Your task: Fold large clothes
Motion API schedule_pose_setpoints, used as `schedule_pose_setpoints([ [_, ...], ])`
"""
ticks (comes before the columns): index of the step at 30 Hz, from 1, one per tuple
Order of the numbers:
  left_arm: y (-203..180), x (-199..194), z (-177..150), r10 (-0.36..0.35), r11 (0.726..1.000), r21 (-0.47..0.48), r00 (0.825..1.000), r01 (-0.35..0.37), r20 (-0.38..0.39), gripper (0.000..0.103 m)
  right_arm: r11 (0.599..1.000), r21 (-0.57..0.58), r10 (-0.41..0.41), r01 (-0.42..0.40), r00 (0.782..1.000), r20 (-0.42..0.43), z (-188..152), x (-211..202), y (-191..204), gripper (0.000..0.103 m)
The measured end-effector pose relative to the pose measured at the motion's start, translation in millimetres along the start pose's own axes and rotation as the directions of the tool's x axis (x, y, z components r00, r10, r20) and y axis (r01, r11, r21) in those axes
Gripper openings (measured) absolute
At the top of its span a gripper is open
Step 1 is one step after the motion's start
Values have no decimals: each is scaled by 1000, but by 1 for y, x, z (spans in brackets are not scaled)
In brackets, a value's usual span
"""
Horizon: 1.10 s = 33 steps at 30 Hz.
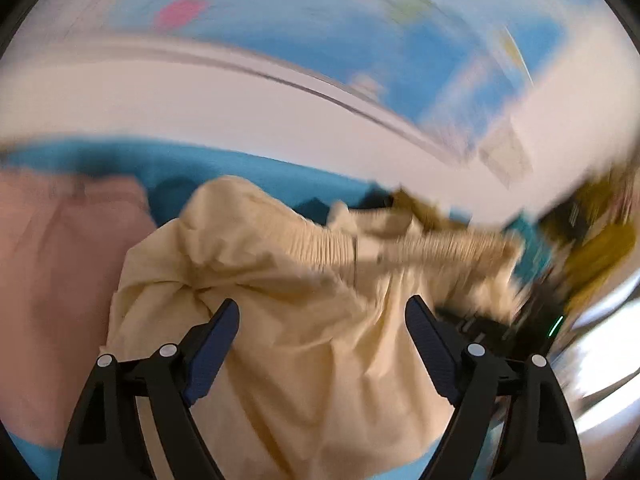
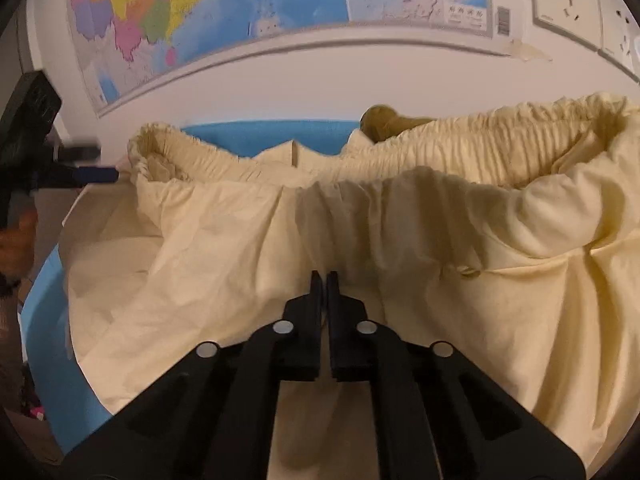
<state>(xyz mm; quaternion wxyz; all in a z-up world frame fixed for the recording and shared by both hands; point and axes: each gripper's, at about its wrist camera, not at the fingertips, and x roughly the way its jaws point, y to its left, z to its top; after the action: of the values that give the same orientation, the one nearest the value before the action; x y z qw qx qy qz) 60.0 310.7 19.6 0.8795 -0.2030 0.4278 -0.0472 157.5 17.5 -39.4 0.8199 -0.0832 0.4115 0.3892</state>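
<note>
The right gripper [image 2: 324, 276], at lower centre of its view, is clenched: the two black fingers meet with only a sliver between them. Whether a pinch of cloth is caught there cannot be told; the tips sit against the cream fabric just below the gathered band. The left gripper [image 1: 322, 312] stands released, its blue-padded fingers [image 1: 218, 340] wide apart at the bottom of a badly blurred frame, with cloth lying between them but not pressed.

The cream trousers [image 2: 400, 240] fill the middle and right of the right wrist view, the elastic waistband [image 2: 460, 148] running across the upper middle, rumpled and doubled over itself. They lie on a blue surface [image 2: 256, 136], with a pink garment [image 1: 60, 260] at the left of the left wrist view and an olive cloth [image 2: 384, 120] behind the band. A wall map [image 2: 180, 12] hangs above.

To do this step well, I judge each gripper should take the waistband near one end, bite through both layers, and draw the band taut and level before any fold, so the legs lie flat rather than bunched.
</note>
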Motion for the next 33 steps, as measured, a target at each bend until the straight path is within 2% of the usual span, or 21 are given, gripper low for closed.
schedule_pose_setpoints([
  [2,-21,17,-7,100,986,139,994,-94,-37,82,1000,9,-1,1,999,37,4,-7,0,1],
  [4,-31,35,-11,146,971,200,987,-129,-72,80,1000,18,5,-6,995,96,12,-22,1,1],
  [5,-33,40,-10,153,967,218,985,-133,-80,72,1000,16,4,-6,993,120,16,-26,1,1],
  [6,-39,52,-8,171,957,254,981,-142,-96,55,1000,16,4,-6,988,153,22,-35,2,1],
  [7,-42,58,-7,189,951,267,977,-156,-102,42,1000,15,5,-7,984,179,29,-42,2,1],
  [9,-40,73,6,267,937,258,959,-235,-98,2,1000,12,-11,9,975,224,42,-50,5,1],
  [11,-33,74,22,238,953,211,969,-219,-69,2,999,4,-34,34,970,242,49,-49,5,1],
  [13,-23,80,37,249,956,176,967,-235,-59,2,999,20,-38,35,978,205,48,-35,-1,1],
  [14,-21,85,39,248,958,170,966,-232,-75,3,999,23,-37,33,987,157,45,-18,-5,1],
  [16,-11,103,38,289,950,159,951,-270,-111,5,996,11,-84,84,991,108,39,3,-7,1],
  [19,-4,101,32,263,960,128,960,-250,-97,10,997,36,-74,71,995,65,30,11,-14,0],
  [20,-1,89,31,231,970,101,970,-223,-77,24,997,47,-61,57,995,73,30,7,-15,5],
  [21,0,77,28,210,974,95,976,-204,-58,41,997,53,-56,52,995,84,28,-1,-16,14],
  [22,0,60,22,188,978,92,982,-186,-18,48,998,54,-50,44,992,119,24,-19,-18,21],
  [23,0,35,14,172,979,99,984,-176,54,57,998,57,-27,18,987,159,18,-36,-20,34],
  [24,1,13,4,167,977,116,979,-180,114,62,998,58,-14,3,982,187,11,-52,-23,50],
  [25,3,-4,-5,169,973,129,973,-190,156,66,998,60,-15,2,976,218,4,-68,-26,55],
  [27,11,-36,-24,184,965,143,955,-221,231,80,997,79,-36,16,964,265,-16,-103,-38,61],
  [28,18,-50,-34,209,958,138,943,-251,259,82,993,116,-68,37,958,277,-32,-121,-51,65],
  [30,31,-67,-51,272,941,120,919,-315,285,87,982,185,-90,38,954,285,-60,-144,-74,79],
  [33,58,-74,-70,284,951,50,925,-306,254,89,962,266,-127,61,963,238,-99,-154,-105,85],
])
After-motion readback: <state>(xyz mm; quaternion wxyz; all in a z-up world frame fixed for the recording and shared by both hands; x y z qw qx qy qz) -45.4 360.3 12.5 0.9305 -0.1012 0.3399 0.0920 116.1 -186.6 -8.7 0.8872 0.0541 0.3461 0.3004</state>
